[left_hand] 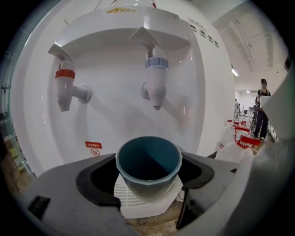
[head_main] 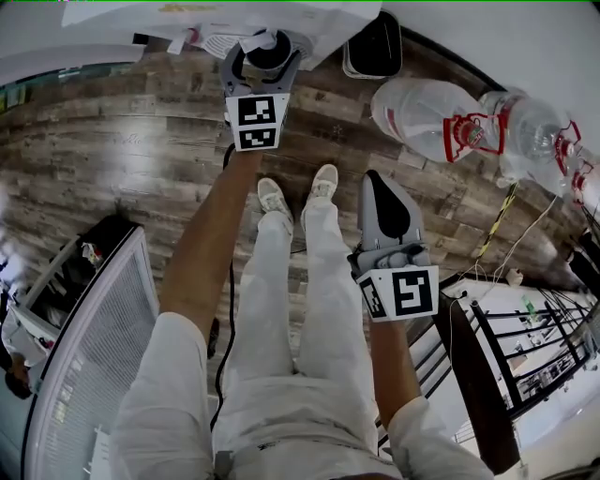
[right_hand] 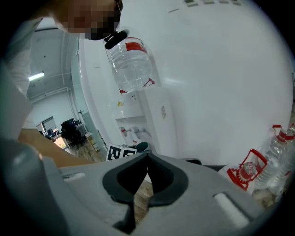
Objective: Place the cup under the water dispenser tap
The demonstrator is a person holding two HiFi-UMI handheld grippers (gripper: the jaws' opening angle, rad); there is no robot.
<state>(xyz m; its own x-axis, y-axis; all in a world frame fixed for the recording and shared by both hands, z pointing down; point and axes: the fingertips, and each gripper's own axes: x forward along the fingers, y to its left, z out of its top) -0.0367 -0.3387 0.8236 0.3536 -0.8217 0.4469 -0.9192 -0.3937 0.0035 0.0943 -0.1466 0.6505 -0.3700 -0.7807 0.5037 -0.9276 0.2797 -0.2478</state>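
Observation:
A teal cup [left_hand: 148,161] sits between the jaws of my left gripper [left_hand: 148,173], which is shut on it. The cup is upright, just below and slightly in front of the blue tap [left_hand: 156,83] of the white water dispenser [left_hand: 115,55], over the white drip tray [left_hand: 138,203]; whether it touches the tray I cannot tell. A red tap [left_hand: 66,87] is to the left. In the head view the left gripper [head_main: 269,42] holds the cup [head_main: 267,52] at the dispenser [head_main: 225,14]. My right gripper [head_main: 377,180] hangs shut and empty beside the person's legs.
Large water bottles [head_main: 441,117] with red handles lie on the wood floor right of the dispenser, next to a dark bin [head_main: 375,47]. A white grille panel [head_main: 94,356] is at the left, a dark metal rack [head_main: 534,356] at the right. A person [left_hand: 262,108] stands far off.

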